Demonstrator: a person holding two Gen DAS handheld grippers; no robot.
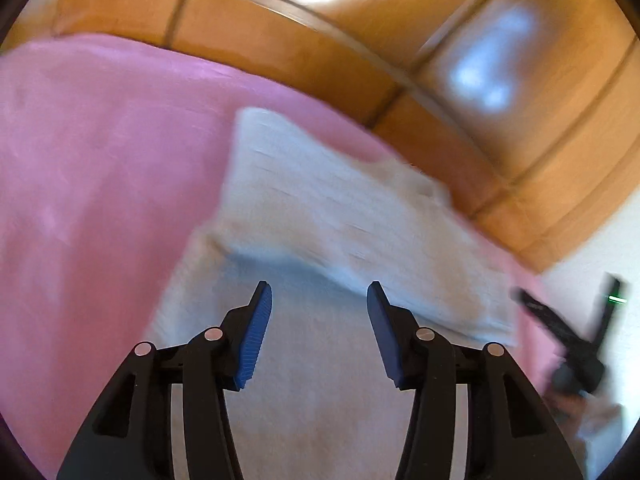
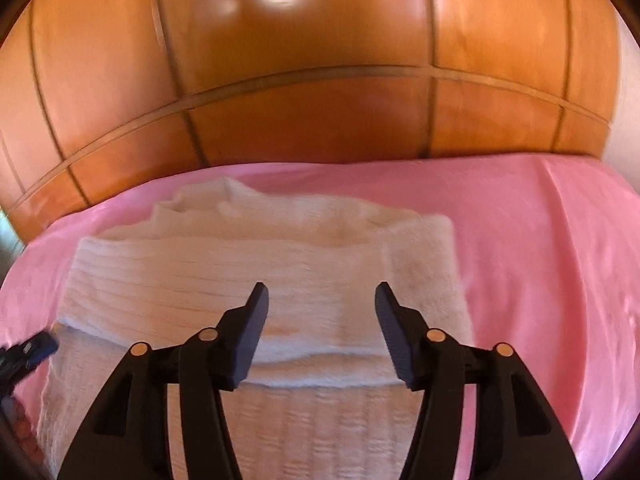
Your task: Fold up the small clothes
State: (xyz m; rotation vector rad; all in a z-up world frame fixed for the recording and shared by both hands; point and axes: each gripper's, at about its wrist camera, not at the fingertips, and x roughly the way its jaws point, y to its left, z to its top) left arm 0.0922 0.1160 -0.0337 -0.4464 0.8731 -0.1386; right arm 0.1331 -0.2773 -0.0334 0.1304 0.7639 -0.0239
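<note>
A white ribbed knit garment [image 2: 224, 280] lies on a pink sheet [image 2: 540, 240], with its far part folded back over the near part. My right gripper [image 2: 320, 296] hovers over the fold's near edge, open, with nothing between its fingers. In the left wrist view the same white garment [image 1: 320, 208] is blurred, and my left gripper [image 1: 320, 292] stands open above it, holding nothing. The right gripper [image 1: 568, 344] shows as a dark blur at the right edge of the left wrist view. A blue pad of the left gripper [image 2: 38, 346] peeks in at the left edge of the right wrist view.
Glossy wooden wardrobe panels [image 2: 304, 80] rise directly behind the pink-covered surface. A white wall [image 1: 600, 240] shows at the right of the left wrist view. Bare pink sheet [image 1: 100, 180] stretches to the left of the garment there.
</note>
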